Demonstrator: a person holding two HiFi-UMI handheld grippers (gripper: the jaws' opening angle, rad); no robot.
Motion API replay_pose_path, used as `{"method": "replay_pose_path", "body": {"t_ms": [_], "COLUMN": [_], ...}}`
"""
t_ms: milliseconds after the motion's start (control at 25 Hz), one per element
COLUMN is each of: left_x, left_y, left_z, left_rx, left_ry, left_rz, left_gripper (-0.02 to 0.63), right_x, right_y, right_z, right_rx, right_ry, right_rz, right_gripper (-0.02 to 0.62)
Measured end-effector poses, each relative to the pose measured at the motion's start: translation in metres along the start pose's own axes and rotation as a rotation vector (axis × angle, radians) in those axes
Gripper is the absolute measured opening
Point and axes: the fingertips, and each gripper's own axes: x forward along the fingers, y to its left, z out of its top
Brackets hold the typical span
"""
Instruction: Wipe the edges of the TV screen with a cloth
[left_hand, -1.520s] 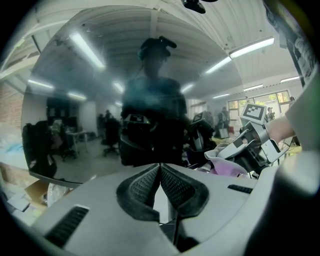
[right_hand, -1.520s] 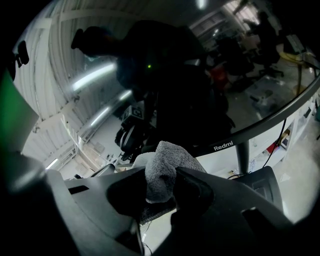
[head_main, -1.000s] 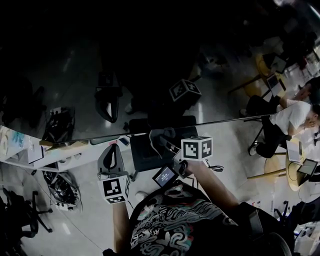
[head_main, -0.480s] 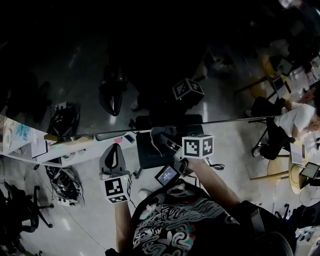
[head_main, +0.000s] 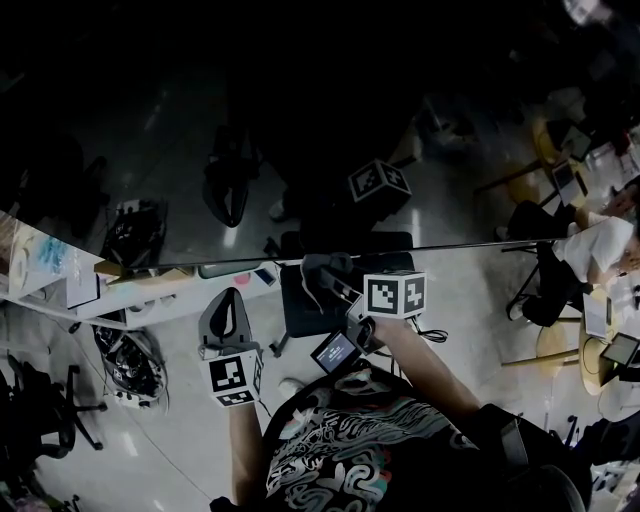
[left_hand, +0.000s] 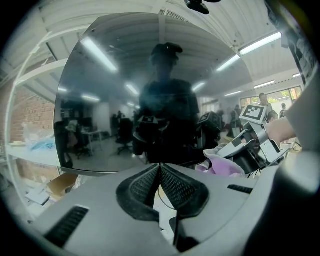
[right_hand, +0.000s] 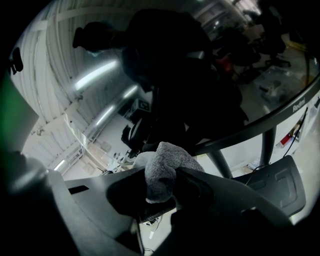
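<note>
The dark TV screen (head_main: 300, 120) fills the upper head view, and its lower edge (head_main: 480, 242) runs across the middle. My right gripper (head_main: 325, 285) is shut on a grey cloth (head_main: 312, 268) that it holds against that edge. In the right gripper view the cloth (right_hand: 165, 160) bulges out of the jaws of my right gripper (right_hand: 162, 185), just under the black bezel (right_hand: 280, 117). My left gripper (head_main: 228, 300) hangs below the edge, left of the right one. Its pads (left_hand: 145, 185) are pressed together with nothing between them, facing the screen (left_hand: 100, 100). The cloth (left_hand: 222, 166) shows at the right there.
A TV stand leg (right_hand: 267, 145) drops from the bezel onto a black base (head_main: 300, 300). A white shelf with papers (head_main: 60, 290) stands at the left. A tangle of black gear (head_main: 125, 365) lies on the floor. A seated person and round tables (head_main: 600, 250) are at the right.
The head view has drifted slightly. Both grippers stay at the TV's lower edge, the right one still holding the cloth.
</note>
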Motion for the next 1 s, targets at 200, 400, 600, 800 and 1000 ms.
{"method": "replay_pose_path", "body": {"t_ms": [200, 400, 600, 800, 1000], "left_x": [-0.003, -0.005, -0.011, -0.015, -0.017], "left_y": [0.021, 0.046, 0.049, 0.062, 0.077], "left_z": [-0.004, -0.009, -0.009, -0.015, -0.021], "left_rx": [-0.015, -0.015, -0.020, -0.027, -0.033], "left_ry": [-0.003, -0.002, -0.003, 0.000, 0.002], "left_rz": [0.023, 0.040, 0.062, 0.074, 0.081], "left_gripper": [0.020, 0.018, 0.018, 0.018, 0.020], "right_x": [0.015, 0.032, 0.033, 0.044, 0.057], "right_y": [0.009, 0.018, 0.021, 0.026, 0.032], "right_z": [-0.004, -0.008, -0.009, -0.012, -0.015], "right_rx": [0.007, 0.017, 0.015, 0.013, 0.014], "right_ry": [0.008, 0.013, 0.022, 0.030, 0.035], "right_rz": [0.003, 0.002, 0.009, 0.007, 0.005], "right_gripper": [0.135, 0.135, 0.135, 0.135, 0.135]}}
